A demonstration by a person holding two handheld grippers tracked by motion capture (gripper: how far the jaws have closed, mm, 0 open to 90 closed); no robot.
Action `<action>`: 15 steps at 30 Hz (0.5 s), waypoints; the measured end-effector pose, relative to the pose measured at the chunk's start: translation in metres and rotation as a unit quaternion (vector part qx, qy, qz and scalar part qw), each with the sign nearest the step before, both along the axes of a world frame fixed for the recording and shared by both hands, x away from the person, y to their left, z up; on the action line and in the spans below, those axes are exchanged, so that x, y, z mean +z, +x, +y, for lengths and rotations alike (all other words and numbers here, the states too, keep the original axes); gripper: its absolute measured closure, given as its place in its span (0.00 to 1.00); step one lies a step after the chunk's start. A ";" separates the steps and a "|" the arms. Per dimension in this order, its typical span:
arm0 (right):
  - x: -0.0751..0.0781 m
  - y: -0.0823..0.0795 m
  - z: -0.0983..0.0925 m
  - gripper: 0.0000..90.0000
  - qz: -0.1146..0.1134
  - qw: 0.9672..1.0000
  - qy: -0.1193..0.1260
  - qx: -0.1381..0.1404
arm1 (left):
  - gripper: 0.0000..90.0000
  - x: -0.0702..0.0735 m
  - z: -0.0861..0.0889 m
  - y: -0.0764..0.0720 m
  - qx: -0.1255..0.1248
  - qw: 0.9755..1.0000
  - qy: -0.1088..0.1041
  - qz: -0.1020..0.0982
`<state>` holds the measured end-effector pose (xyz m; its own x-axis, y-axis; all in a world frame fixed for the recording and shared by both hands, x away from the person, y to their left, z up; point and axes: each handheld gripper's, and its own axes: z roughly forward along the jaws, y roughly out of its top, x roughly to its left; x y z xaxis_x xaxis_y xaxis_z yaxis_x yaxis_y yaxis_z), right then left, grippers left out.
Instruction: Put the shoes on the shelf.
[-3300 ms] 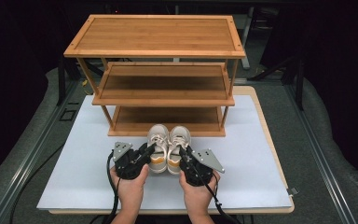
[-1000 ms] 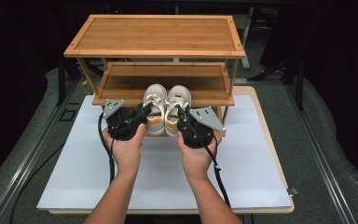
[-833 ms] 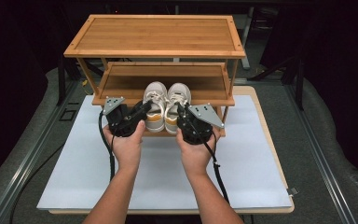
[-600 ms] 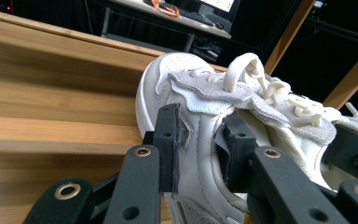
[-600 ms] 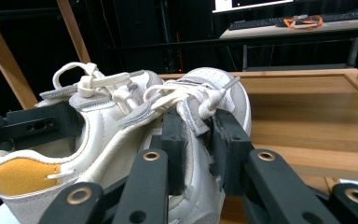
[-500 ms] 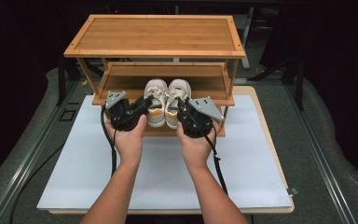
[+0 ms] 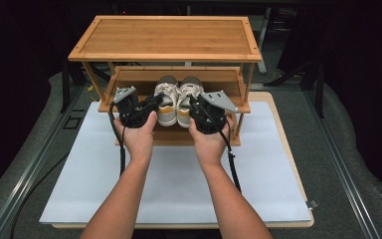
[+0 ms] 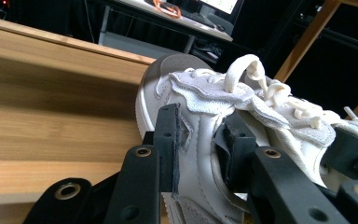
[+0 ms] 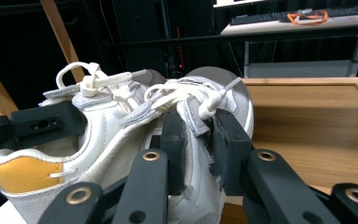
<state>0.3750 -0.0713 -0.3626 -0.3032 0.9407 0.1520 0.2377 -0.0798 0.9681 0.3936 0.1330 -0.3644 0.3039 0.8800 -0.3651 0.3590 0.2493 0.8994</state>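
Observation:
A pair of white sneakers with grey toes and orange heels is held side by side at the front of the wooden rack's middle shelf (image 7: 129,82). My left gripper (image 7: 151,105) is shut on the outer side wall of the left sneaker (image 7: 165,99). In the left gripper view the pads (image 8: 168,140) pinch the white leather of the left sneaker (image 8: 200,88). My right gripper (image 7: 195,107) is shut on the outer side wall of the right sneaker (image 7: 189,97). The right gripper view shows its fingers (image 9: 175,140) clamping the right sneaker (image 9: 226,88) below the laces, the left sneaker (image 9: 98,130) lying alongside.
The rack has a bare top shelf (image 7: 164,40) over the middle one and a bottom shelf (image 7: 179,137) under my hands. It stands at the far end of a white mat (image 7: 179,179) on a wooden board. Dark floor and metal rails lie around it.
Both hands have carried the sneakers away from the person and slightly up, from in front of the rack to the middle shelf. The grips have not changed.

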 end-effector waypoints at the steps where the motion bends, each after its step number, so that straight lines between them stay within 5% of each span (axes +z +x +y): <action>1: -0.001 0.002 0.000 0.84 0.001 1.000 -0.002 -0.001 | 0.80 0.000 0.000 0.002 0.000 1.000 0.003 0.001; 15: -0.001 0.025 0.000 0.84 0.020 1.000 -0.009 -0.004 | 0.79 -0.003 0.000 0.022 -0.002 1.000 -0.002 0.026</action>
<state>0.4004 -0.0714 -0.3640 -0.2893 0.9458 0.1475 0.2764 -0.0650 0.9588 0.4153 0.1327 -0.3671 0.2884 0.8776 -0.3830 0.4054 0.2505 0.8791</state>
